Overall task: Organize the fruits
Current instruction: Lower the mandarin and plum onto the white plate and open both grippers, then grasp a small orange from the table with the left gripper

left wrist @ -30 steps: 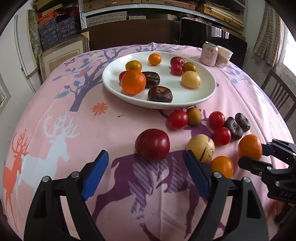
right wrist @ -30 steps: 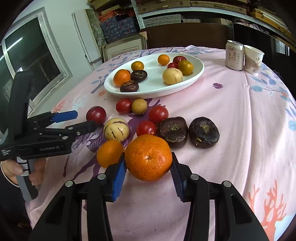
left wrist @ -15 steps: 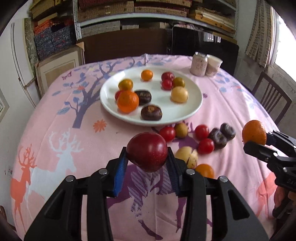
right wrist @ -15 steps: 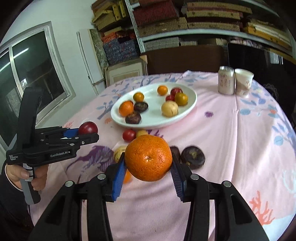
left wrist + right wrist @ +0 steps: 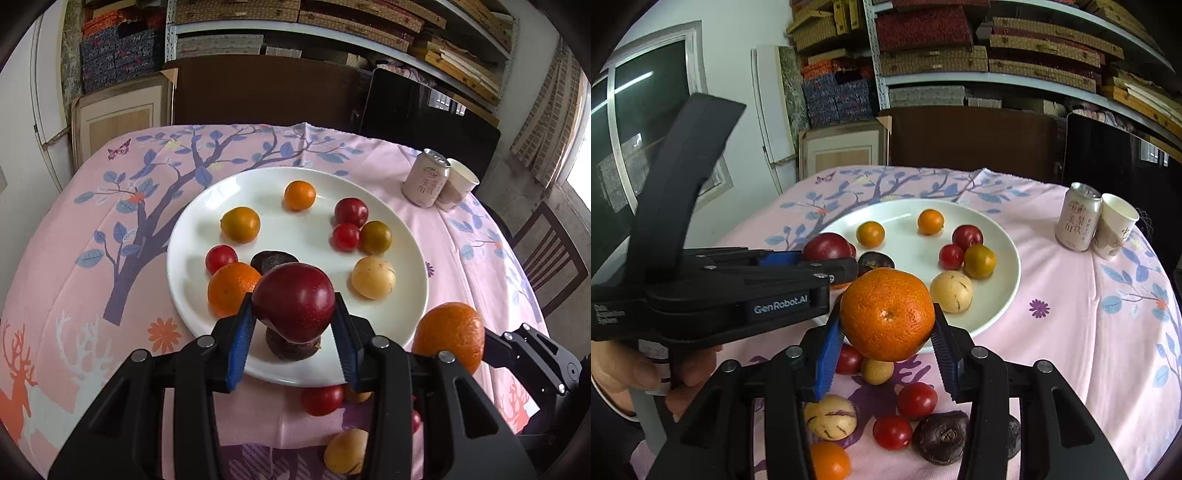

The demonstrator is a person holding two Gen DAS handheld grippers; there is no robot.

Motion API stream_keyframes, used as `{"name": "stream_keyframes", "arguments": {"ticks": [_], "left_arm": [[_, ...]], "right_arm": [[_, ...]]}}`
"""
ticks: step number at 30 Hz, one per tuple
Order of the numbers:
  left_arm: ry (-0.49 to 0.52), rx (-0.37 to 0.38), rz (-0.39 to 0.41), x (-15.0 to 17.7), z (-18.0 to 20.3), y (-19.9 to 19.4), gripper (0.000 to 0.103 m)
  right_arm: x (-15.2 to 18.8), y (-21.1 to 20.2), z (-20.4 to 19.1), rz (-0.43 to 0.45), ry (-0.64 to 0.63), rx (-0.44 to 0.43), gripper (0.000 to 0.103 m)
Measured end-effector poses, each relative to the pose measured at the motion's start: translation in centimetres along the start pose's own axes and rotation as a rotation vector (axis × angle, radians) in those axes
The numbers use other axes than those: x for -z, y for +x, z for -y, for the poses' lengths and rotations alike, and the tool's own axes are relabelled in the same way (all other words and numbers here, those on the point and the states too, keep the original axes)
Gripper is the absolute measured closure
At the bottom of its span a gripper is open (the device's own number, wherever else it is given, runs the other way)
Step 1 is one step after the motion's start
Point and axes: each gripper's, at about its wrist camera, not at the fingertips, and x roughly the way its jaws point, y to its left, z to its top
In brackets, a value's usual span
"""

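Observation:
My left gripper [image 5: 293,334] is shut on a dark red plum [image 5: 295,301] and holds it over the near edge of the white plate [image 5: 406,236]. My right gripper [image 5: 888,349] is shut on a big orange [image 5: 888,314] and holds it above the plate's near rim [image 5: 1008,291]. The orange also shows in the left wrist view [image 5: 448,334], and the plum in the right wrist view [image 5: 827,246]. The plate holds several fruits, among them an orange [image 5: 231,290], a yellow fruit [image 5: 373,277] and red tomatoes [image 5: 345,236].
Loose fruits lie on the pink cloth in front of the plate: red tomatoes [image 5: 918,400], a striped yellow melon [image 5: 831,417], dark purple fruits [image 5: 940,437] and a small orange [image 5: 827,461]. A can [image 5: 1076,218] and paper cup [image 5: 1113,225] stand at the far right.
Both grippers have lifted their fruit off the cloth and carried it forward to the plate. The left gripper closed on the plum one second ago.

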Motion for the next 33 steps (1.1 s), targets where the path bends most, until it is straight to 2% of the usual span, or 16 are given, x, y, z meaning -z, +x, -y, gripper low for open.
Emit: {"name": "stream_keyframes", "arguments": {"ticks": [4,5,6,8,13,18,22,26,31,32,33], "left_arm": [[-0.023,-0.017,-0.027,-0.4,-0.5,1.2,0.061],[-0.037,-0.014,-0.026,-0.5,-0.7,1.1,0.047],[-0.048,-0.018,-0.007,-0.6,-0.9,0.7,0.028],[-0.040,-0.039,0.062,-0.7,-0.8,-0.8,0.019],[0.011,-0.017,0.093,0.0,-0.5,-3.5,0.018],[0.045,-0.017,0.093,3.0,-0.1,-5.7,0.015],[0.097,0.008,0.063,6.4,1.0,-6.7,0.015],[0.195,-0.010,0.016,10.0,3.1,-6.6,0.015],[0.229,0.006,-0.054,13.4,5.5,-5.7,0.015],[0.236,0.009,-0.063,13.7,5.9,-5.5,0.016],[0.239,0.012,-0.071,14.0,6.3,-5.2,0.022]], "right_arm": [[-0.3,3.3,0.0,-0.088,-0.008,0.017,0.056],[-0.3,3.8,0.0,-0.107,-0.013,0.030,0.054],[-0.3,4.0,-0.2,-0.112,-0.024,0.036,0.047],[-0.2,3.0,-0.2,-0.074,-0.021,0.034,0.044],[1.0,-0.7,1.7,-0.039,0.025,0.014,0.044],[4.0,-4.0,4.0,-0.060,0.054,0.016,0.042],[6.6,-6.3,5.1,-0.073,0.080,0.017,0.041],[8.8,-7.7,5.8,-0.069,0.110,0.020,0.036],[10.5,-8.1,5.8,-0.080,0.124,0.009,0.036],[10.8,-8.1,5.7,-0.083,0.125,0.002,0.036],[10.9,-8.1,5.6,-0.086,0.124,-0.002,0.036]]}}
